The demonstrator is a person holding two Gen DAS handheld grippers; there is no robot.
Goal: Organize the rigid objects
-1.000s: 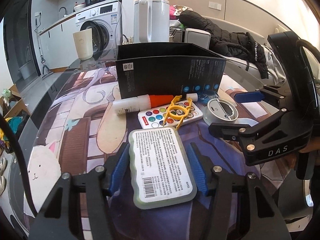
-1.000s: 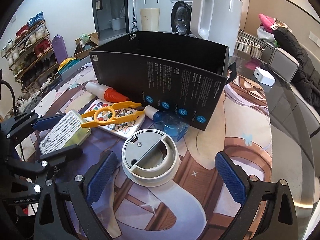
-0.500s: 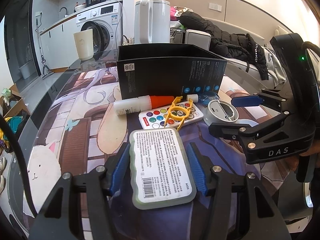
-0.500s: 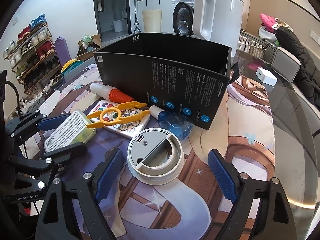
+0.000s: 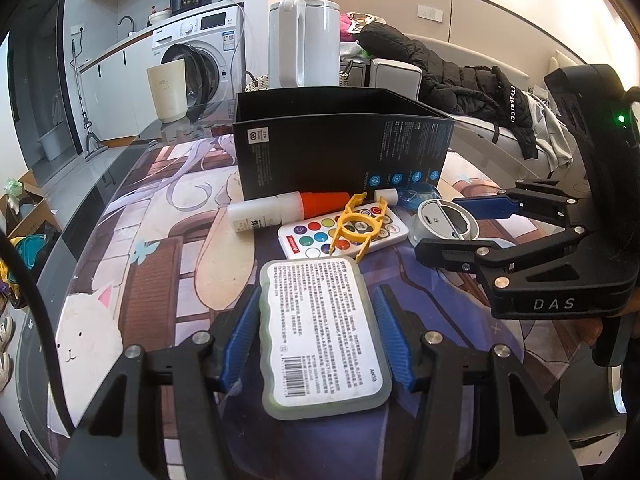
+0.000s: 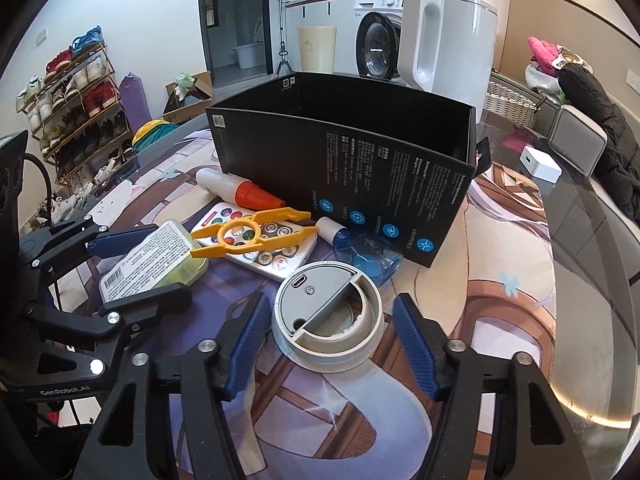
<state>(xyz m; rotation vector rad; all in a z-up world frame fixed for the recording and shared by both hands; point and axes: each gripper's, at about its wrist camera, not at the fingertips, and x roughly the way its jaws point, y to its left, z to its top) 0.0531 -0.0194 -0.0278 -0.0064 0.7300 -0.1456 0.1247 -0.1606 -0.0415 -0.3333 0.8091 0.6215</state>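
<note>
A flat grey-green case with a white label (image 5: pixel 322 330) (image 6: pixel 152 265) lies on the table between the fingers of my left gripper (image 5: pixel 318 332), which is open with small gaps at each side. A round grey device (image 6: pixel 328 316) (image 5: pixel 447 224) sits between the fingers of my right gripper (image 6: pixel 330 344), open, not touching. Beyond lie yellow plastic tweezers (image 6: pixel 252 232) on a white remote with coloured buttons (image 5: pixel 344 234), a white tube with an orange cap (image 5: pixel 292 210), and a blue bottle (image 6: pixel 362 250). An open black box (image 6: pixel 348 160) stands behind them.
A white kettle (image 6: pixel 448 44) stands behind the box. A small white cube (image 6: pixel 540 164) lies at the far right on the glass table edge (image 6: pixel 592 264). The right gripper's body (image 5: pixel 560 264) fills the right of the left wrist view.
The right gripper has moved forward and narrowed around the round grey device. The left gripper has narrowed slightly around the labelled case.
</note>
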